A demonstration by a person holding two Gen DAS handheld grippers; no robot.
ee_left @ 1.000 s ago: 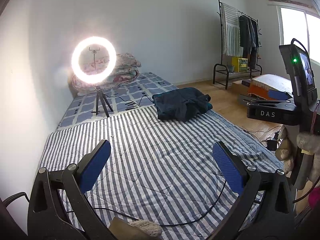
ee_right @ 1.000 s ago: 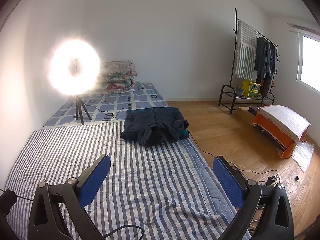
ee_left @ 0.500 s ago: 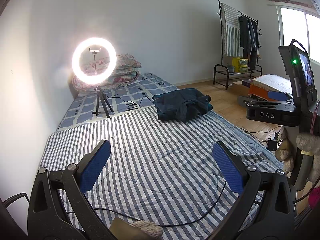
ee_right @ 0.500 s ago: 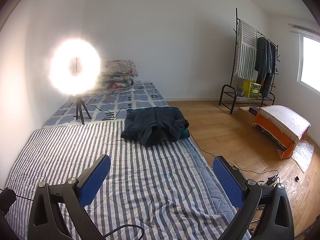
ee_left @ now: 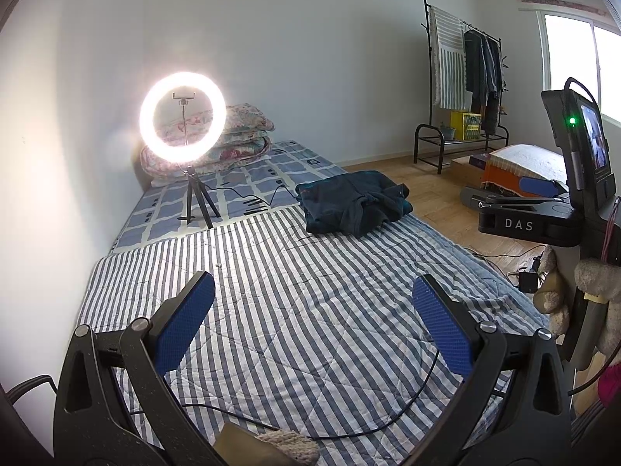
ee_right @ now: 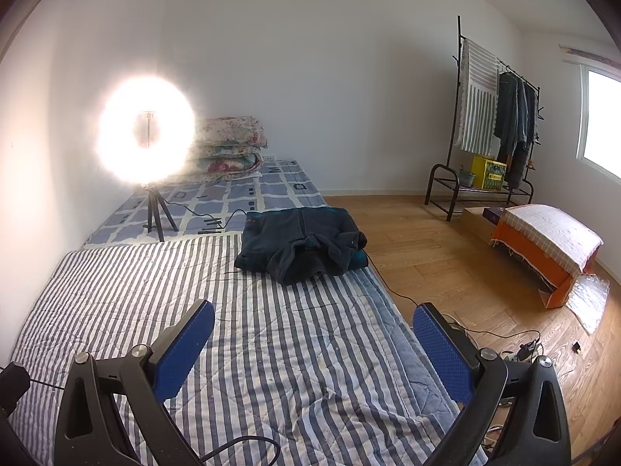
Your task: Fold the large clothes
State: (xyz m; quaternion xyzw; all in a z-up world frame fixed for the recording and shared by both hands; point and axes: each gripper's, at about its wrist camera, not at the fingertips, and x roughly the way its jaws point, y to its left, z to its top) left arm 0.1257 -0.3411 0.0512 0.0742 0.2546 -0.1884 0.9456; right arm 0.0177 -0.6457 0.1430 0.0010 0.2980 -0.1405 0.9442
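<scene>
Your dark fleece jacket [ee_right: 302,244] lies bunched at the far end of the striped quilt [ee_right: 271,349] on the bed, close to its right edge and well apart from both grippers. The left gripper [ee_left: 312,318] and the right gripper [ee_right: 312,343] both hang over the near part of the quilt with their blue fingers [ee_right: 184,347] spread wide and nothing between them. Judge the jacket as soft, thick and limp: it will sag and drag on the quilt rather than slide, and it looks heavy enough that a thin pinch may slip, so take a full bite of doubled cloth at the hem or shoulder seams. The right wrist view shows you the jacket nearly square on, with a sleeve heaped on top and the teal lining at its right edge; the left wrist view instead shows your right-hand rig [ee_left: 543,217], a black cable [ee_left: 349,423] across the near quilt, and the ring light [ee_left: 182,112] without glare.
</scene>
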